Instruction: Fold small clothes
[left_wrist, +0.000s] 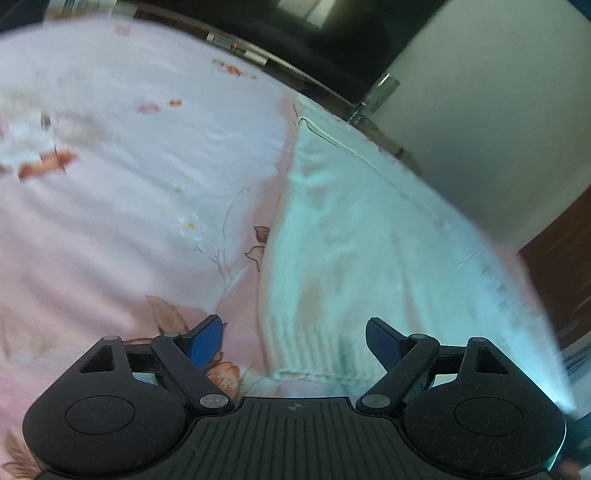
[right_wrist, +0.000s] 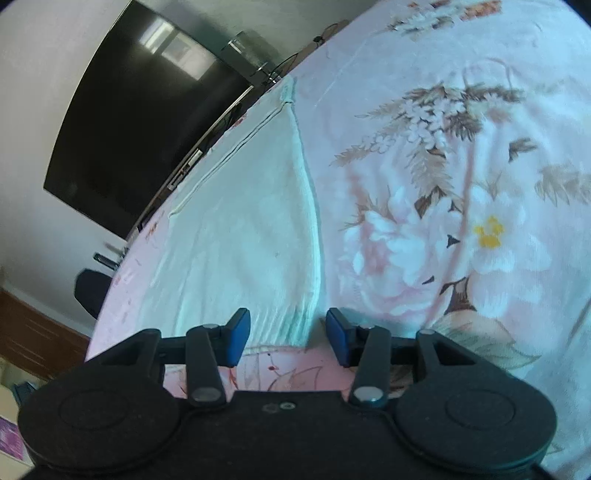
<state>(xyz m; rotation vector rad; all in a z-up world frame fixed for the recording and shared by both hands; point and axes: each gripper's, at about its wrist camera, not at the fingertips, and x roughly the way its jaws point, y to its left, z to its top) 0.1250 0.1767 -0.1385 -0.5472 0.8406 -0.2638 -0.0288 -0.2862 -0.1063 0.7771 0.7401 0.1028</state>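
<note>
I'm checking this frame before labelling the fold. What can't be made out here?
- Left wrist view: motion blur smears the pale knit garment along its right edge, so its outline is unclear there.
- Both views: the garment type is unclear; only part shows.
- Right wrist view: the right gripper body hides the floral bedsheet below the hem.

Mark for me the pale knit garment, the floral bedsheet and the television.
knit garment (left_wrist: 354, 236), left wrist view, middle of the flat body.
bedsheet (right_wrist: 424, 236), right wrist view, on the big printed pink flower.
television (right_wrist: 140, 133), right wrist view, centre of the dark screen.
</note>
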